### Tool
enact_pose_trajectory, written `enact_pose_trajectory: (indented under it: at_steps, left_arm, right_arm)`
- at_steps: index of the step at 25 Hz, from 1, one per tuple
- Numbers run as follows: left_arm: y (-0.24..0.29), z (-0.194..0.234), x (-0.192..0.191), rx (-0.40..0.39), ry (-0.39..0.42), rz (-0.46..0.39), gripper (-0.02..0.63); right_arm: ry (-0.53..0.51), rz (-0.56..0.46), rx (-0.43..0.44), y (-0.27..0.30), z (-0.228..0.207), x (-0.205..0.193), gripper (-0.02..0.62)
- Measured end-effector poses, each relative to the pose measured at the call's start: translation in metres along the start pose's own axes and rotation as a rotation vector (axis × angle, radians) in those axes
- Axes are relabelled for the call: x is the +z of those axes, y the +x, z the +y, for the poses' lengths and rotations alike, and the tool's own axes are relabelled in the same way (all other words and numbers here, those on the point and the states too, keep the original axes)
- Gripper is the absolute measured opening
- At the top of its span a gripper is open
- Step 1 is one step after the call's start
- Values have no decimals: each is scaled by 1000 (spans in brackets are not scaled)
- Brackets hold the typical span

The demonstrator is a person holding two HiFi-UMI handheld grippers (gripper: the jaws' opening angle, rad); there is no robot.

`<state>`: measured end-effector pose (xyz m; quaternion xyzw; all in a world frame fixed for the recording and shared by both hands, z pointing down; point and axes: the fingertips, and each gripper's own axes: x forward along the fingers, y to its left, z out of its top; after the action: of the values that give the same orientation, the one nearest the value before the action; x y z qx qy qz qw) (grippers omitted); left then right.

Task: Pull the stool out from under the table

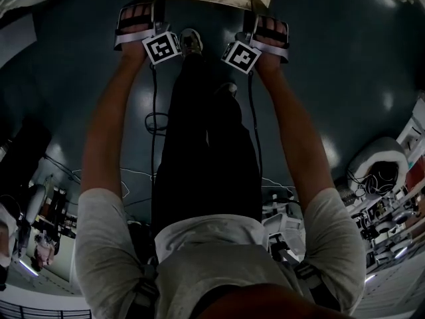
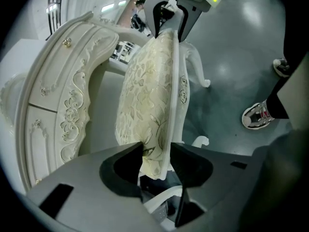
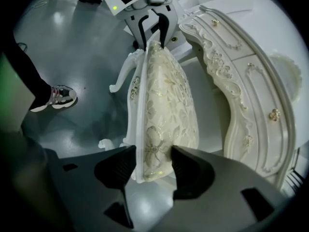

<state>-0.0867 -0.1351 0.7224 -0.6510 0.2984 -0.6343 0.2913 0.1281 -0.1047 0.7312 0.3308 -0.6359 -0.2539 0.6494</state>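
Stool (image 3: 166,100) stands on floor, close against table (image 3: 241,81) front. L gripper (image 1: 137,10) and R gripper (image 1: 269,15) are clamped on opposite seat ends, cushion and rim between jaws. Judged: stiff frame, mod. heavy, soft cushion. Grip the hard rim, since legs may drag.

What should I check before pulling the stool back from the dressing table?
1. Left gripper closed on the stool seat: ok, cushion and frame sit between its jaws.
2. Right gripper closed on the opposite edge: ok.
3. Seat clear of the dressing table: cannot tell, the drawer front is close.
4. Stool legs free to slide: cannot tell.
5. Pull path clear: not ok, the person's shoe stands just behind the seat and a cable trails beside the feet.
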Motion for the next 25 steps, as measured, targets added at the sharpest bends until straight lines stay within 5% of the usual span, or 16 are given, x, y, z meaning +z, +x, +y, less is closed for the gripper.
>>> enact_pose_trajectory:
  at_steps: [3, 9, 10, 12, 13, 15, 17, 19, 22, 25]
  left_arm:
    - [-8, 1, 2, 21, -12, -12, 112]
    - [-11, 0, -9, 56, -73, 1, 126]
    - [-11, 0, -19, 48, -138, 18, 121]
    - [-9, 2, -44, -15, -422, 38, 123]
    - [-7, 0, -56, -83, -610, 40, 126]
    - [2, -11, -71, -273, -931, 37, 269]
    - [11, -22, -68, -445, -1078, 5, 296]
    - [18, -24, -53, -547, -1081, -43, 301]
    - [28, -20, -38, -593, -1074, -52, 316]
    - [34, -16, -40, -565, -1056, -19, 316]
  right_arm:
    - [7, -6, 6, -7, 4, -1, 244]
    - [3, -61, 31, -8, 5, 0, 244]
    - [5, -63, 36, -8, 6, -1, 244]
    - [11, -65, 40, -8, 5, -1, 244]
    - [13, -67, 41, -8, 4, -2, 244]
    - [17, -71, 43, -8, 2, -3, 244]
    - [18, -70, 45, -9, 1, -5, 244]
    - [13, -73, 51, -10, 1, -6, 244]
    - [32, -106, 66, -9, -3, -4, 253]
    - [349, -118, 159, -12, -14, -12, 287]
